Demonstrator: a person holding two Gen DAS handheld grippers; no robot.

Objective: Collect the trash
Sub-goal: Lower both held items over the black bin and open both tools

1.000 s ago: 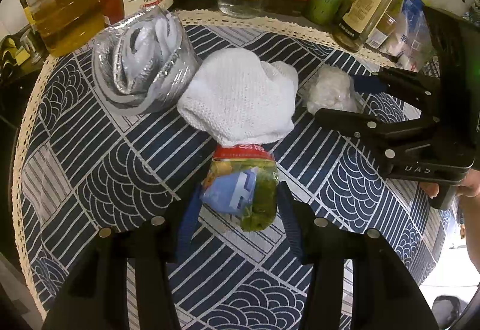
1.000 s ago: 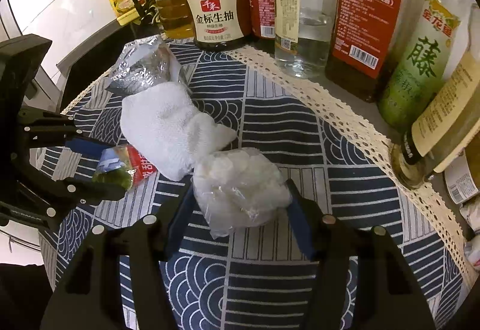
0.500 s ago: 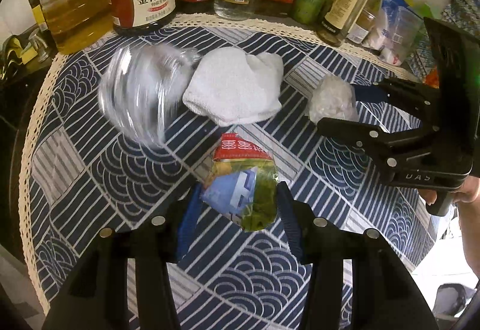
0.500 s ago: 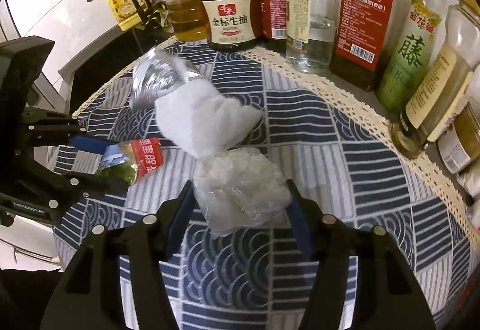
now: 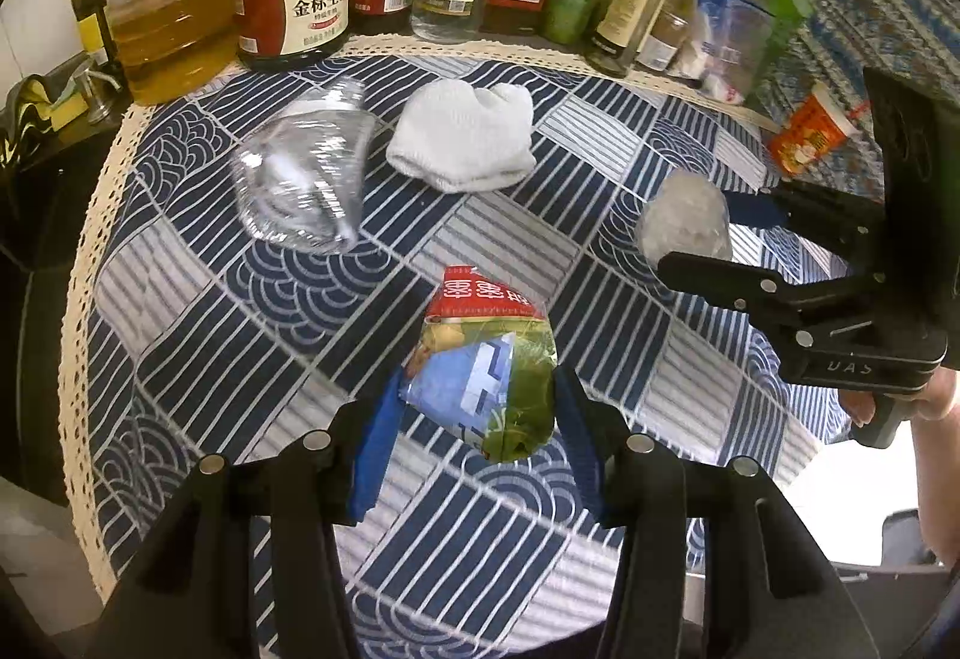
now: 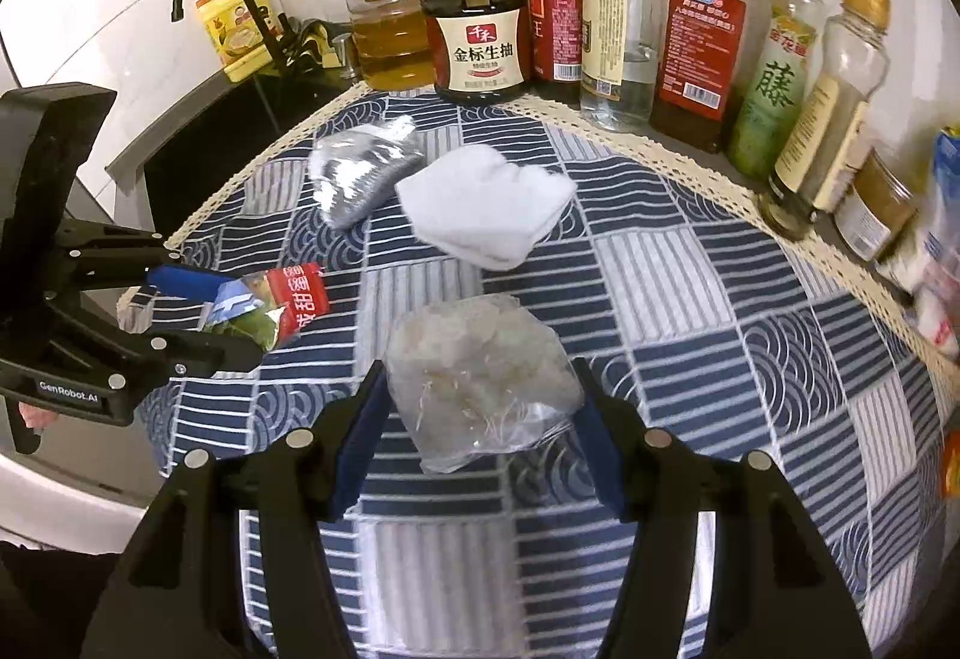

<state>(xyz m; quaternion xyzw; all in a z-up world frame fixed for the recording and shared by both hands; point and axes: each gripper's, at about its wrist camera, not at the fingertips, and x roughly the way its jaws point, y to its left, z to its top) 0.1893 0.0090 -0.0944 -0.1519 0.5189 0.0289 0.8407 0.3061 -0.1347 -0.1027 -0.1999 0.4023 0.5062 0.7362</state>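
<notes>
Both tongs have lifted away from the patterned blue-and-white cloth (image 5: 252, 359) on the desk. Left tongs (image 5: 474, 407) stay clenched on a crumpled red-green-blue snack wrapper (image 5: 486, 365); right tongs (image 6: 480, 395) grip a scrunched clear plastic bag (image 6: 480, 383). At eleven o'clock, a crushed silver foil pouch (image 5: 300, 191) and white knitted rag (image 5: 465, 143) remain. Carrying steadily should prevent slips. No bin shows; a clear oil jug (image 6: 390, 11) looks about one-third full.

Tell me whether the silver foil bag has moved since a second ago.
Yes. The silver foil bag lay touching the white cloth; now a gap separates them, and it looks blurred.
</notes>
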